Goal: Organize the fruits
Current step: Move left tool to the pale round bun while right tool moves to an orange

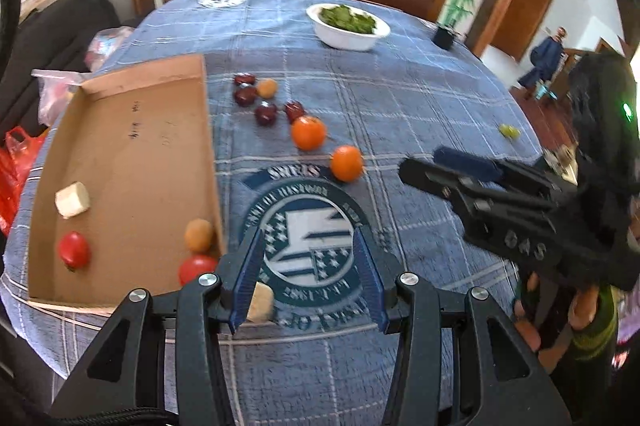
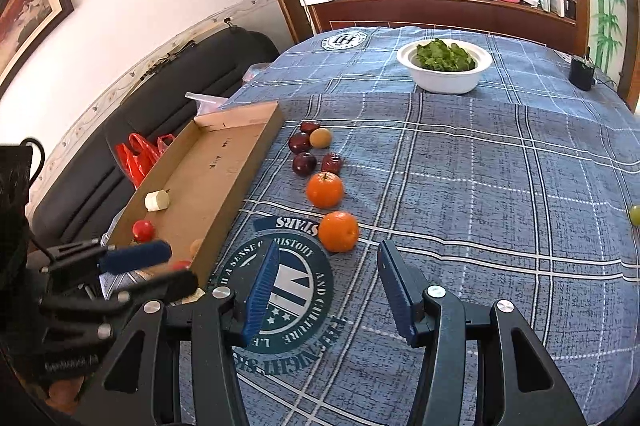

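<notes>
A shallow cardboard box [image 1: 140,146] [image 2: 224,162] lies at the left of the blue checked tablecloth. It holds a pale banana chunk [image 1: 73,199], two red tomatoes [image 1: 74,250] and a brown round fruit [image 1: 199,235]. To its right on the cloth are two oranges [image 1: 308,132] [image 2: 325,189], several dark red fruits [image 1: 266,113] and a tan fruit [image 1: 267,87]. My left gripper [image 1: 309,234] [image 2: 182,266] hangs open by the box's near corner, with another banana chunk [image 1: 260,302] on the cloth beside its left pad. My right gripper [image 2: 329,247] [image 1: 424,164] is open just short of the nearer orange [image 2: 338,231].
A white bowl [image 1: 348,40] [image 2: 444,82] of greens stands at the far side, with a small black box [image 2: 581,72] to its right. A green grape [image 2: 635,214] lies alone far right. Red bags [image 2: 138,156] and a dark sofa sit left of the table. A person [image 1: 544,60] stands in the background.
</notes>
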A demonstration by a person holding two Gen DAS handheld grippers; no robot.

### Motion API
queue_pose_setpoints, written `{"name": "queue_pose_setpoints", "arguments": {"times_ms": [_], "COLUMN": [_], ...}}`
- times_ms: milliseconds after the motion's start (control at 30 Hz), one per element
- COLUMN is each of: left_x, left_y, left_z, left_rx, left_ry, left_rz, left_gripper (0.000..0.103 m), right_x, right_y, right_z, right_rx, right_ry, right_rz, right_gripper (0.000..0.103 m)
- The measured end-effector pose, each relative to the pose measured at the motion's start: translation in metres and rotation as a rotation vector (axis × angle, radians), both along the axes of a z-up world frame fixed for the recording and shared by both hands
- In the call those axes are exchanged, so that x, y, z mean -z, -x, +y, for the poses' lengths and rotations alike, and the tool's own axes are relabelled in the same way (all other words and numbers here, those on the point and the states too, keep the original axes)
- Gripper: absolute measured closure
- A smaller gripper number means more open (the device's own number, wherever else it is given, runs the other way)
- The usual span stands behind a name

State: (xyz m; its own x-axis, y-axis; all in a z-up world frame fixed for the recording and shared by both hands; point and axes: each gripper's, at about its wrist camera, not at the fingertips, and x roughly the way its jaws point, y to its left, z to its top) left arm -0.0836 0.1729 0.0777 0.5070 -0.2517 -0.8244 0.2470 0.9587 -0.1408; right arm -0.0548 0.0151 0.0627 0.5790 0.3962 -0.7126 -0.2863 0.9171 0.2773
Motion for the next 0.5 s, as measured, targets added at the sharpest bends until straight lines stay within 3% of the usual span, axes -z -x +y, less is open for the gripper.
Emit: {"name": "queue_pose_setpoints", "arguments": {"times_ms": [267,500], "left_x": [0.018,0.038], "left_y": [0.030,0.055], "left_z": [0.011,0.028], "left_rx": [0.016,-0.117], "left_ry": [0.052,0.080], "left_rz": [0.082,0.128], "left_gripper": [0.059,0.059], "right_x": [0.002,0.014], "right_y": [0.005,-0.001], "right_z": [-0.003,0.000], "right_rx": [0.003,-0.012], "right_ry": [-0.004,-0.021], "right_rz": [0.001,0.024], "right_gripper": [0.050,0.050]}}
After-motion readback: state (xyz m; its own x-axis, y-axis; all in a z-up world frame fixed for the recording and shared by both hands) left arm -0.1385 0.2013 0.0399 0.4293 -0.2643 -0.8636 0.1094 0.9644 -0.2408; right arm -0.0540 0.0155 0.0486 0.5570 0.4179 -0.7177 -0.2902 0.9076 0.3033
